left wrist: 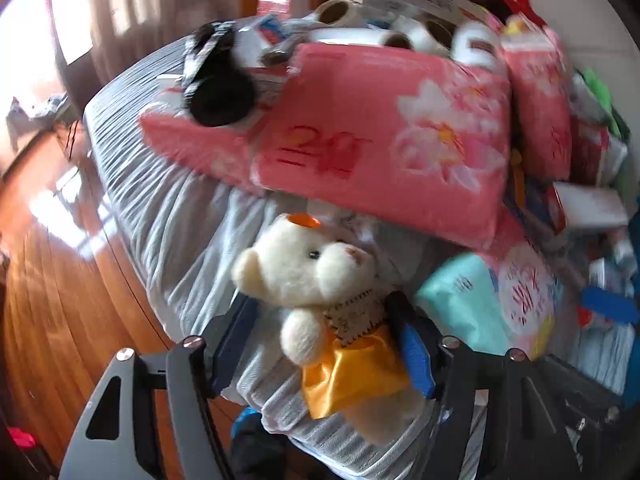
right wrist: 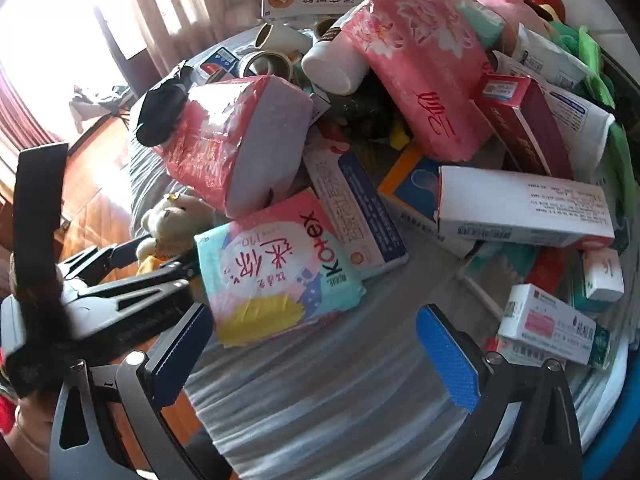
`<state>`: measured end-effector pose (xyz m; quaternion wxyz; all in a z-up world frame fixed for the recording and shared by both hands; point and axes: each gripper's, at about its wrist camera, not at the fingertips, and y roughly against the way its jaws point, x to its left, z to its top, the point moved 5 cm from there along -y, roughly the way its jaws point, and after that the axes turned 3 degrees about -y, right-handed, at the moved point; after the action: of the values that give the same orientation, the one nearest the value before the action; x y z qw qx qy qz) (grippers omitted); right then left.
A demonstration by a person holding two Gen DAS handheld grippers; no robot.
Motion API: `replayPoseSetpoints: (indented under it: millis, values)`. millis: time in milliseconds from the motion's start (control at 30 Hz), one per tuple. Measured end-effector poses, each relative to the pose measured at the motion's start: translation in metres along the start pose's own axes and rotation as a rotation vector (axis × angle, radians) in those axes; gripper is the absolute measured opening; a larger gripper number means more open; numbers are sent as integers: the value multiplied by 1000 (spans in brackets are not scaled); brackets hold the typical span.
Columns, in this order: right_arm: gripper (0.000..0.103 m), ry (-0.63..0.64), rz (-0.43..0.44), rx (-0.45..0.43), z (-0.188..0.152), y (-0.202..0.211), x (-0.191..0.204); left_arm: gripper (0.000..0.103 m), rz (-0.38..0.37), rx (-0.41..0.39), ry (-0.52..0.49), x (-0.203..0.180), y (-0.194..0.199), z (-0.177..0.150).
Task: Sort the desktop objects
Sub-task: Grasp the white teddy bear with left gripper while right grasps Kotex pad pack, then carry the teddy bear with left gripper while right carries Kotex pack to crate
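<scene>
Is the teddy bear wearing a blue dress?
No, the teddy bear between the left gripper's fingers wears a shiny yellow-orange dress, not a blue one.

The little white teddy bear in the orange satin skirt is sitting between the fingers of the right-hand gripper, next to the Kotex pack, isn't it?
Not quite: the teddy bear sits between the fingers of the left gripper, as the left wrist view shows. The right gripper is open with nothing between its fingers. The rest holds: the bear wears an orange satin skirt and the Kotex pack lies beside it.
</scene>
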<state>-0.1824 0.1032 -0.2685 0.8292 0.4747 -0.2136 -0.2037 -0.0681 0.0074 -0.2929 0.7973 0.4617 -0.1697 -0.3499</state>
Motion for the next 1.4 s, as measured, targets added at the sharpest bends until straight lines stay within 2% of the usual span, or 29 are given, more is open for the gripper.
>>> replayPoseSetpoints:
  millis: [33,267,367,467,533,633,733,933,1200,1400]
  values:
    - [103,5,0,0,1,-1,1,41,-16,1,-7,-3,4,-3]
    - [103,33,8,13,1,-10,6,40,21,-22,-65,1,31,-21]
    - [103,61,3,21,2,-20,12,40,14,-15,-65,3,38,-28]
    - [103,89,-18,30,5,-32,18,40,5,-4,-67,5,37,-22]
    - [103,61,-21,38,7,-33,17,40,1,-2,-72,18,30,-11]
    - [82,-12,14,29,9,-23,10,40,-15,-19,-86,18,42,-7]
    - [81,-1,-10,23,9,-8,13,40,-29,-39,-111,13,56,1]
    - [81,-59,-45,-87,17,52,10,40,-68,-136,-191,-2,96,31]
    - [81,-153,-175,-304,38,156,9,40,-131,-250,-300,-38,156,76]
    - [81,-220,-292,-472,38,248,-1,40,-264,-355,-397,-86,211,96]
